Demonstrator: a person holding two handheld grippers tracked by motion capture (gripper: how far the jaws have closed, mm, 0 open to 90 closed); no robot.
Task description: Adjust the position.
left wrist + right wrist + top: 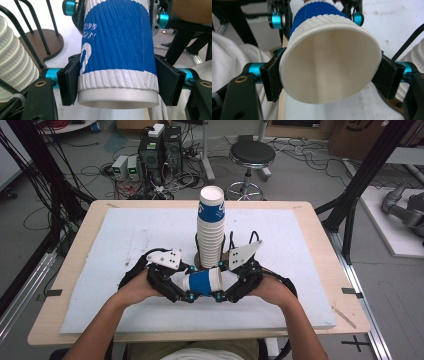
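— How is the paper cup [202, 282] held?
— It is clamped sideways by the left gripper [189, 282] and right gripper [218, 281], before the cup stack [210, 226].
— Advice?
— Light pressure is advised, lest it be crushed.

A wooden table [75, 255] carries a white sheet [140, 227] over most of its top. On the floor beyond its far edge stand a black stool [252, 154] and, to its left, computer towers [161, 147] among loose cables [95, 170]. A grey machine [405, 207] lies at far right.
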